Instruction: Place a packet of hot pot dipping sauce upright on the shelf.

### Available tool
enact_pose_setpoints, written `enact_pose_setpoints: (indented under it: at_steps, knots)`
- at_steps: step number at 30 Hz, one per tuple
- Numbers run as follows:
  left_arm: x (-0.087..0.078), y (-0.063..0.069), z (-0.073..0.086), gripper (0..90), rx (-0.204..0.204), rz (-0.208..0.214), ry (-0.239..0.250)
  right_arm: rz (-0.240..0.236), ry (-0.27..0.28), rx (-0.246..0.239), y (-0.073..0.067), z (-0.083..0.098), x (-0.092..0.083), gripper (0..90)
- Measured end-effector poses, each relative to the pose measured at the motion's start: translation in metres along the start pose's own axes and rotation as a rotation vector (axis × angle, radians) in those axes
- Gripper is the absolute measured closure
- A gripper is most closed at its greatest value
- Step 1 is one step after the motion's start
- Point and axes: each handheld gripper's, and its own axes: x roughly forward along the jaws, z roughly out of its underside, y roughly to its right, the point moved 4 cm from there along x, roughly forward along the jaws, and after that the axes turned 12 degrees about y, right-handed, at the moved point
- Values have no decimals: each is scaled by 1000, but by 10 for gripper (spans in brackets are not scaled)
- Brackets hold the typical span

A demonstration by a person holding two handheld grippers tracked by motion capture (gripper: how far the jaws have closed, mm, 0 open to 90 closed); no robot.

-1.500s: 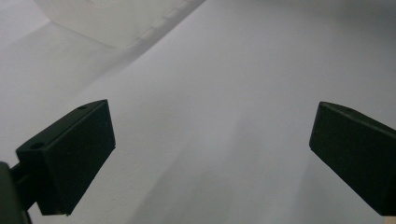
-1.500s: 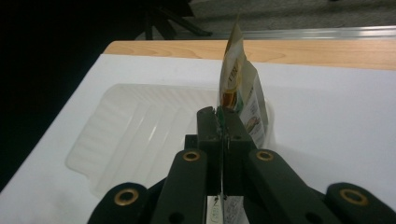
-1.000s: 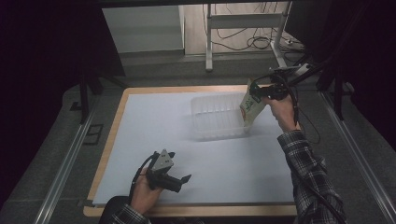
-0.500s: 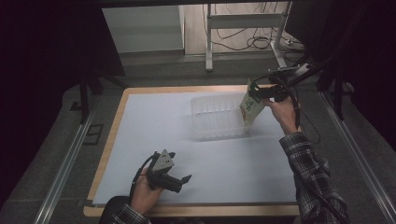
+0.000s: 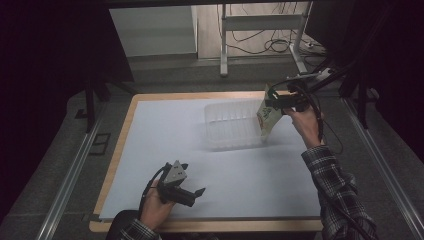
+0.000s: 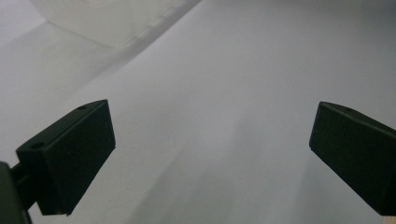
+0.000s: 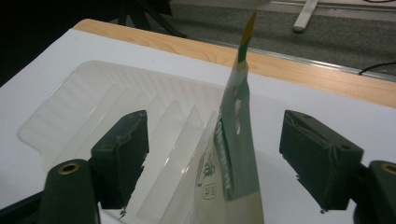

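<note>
From above, the table [image 5: 150,107] carries a white sheet [image 5: 165,135], and a clear ribbed tray [image 5: 232,125] sits on it toward the far right. At the tray's right end a green-and-cream pouch [image 5: 268,114] stands upright, its foot down at the tray's near right corner. The right gripper [image 5: 280,101] is level with the pouch's top, held by a hand in a plaid sleeve [image 5: 335,185]; its jaws have just been opening, with the pouch top between them. Near the front edge the left gripper [image 5: 195,192] lies low over the sheet in the other hand, well apart from the tray, jaws spread. Along the left gripper's own jaws, the two black pads stand wide apart over bare white sheet, and a corner of the tray [image 6: 116,18] shows at the upper left. Along the right gripper's jaws, the pouch [image 7: 233,154] rises between the two pads with a clear gap on either side, neither pad pressing it; the tray [image 7: 116,107] spreads behind and to the left, and the pouch leans against its right wall.
</note>
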Motion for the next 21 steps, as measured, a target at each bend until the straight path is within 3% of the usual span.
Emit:
enact_pose_setpoints:
  at_steps: [7,21]
  knots:
    - [0,0,0,1,1,3,-3,-31,6,3,-5,1,-3,175]
    - [2,2,1,1,2,11,-8,-35,7,-32,-15,7,-12,107]
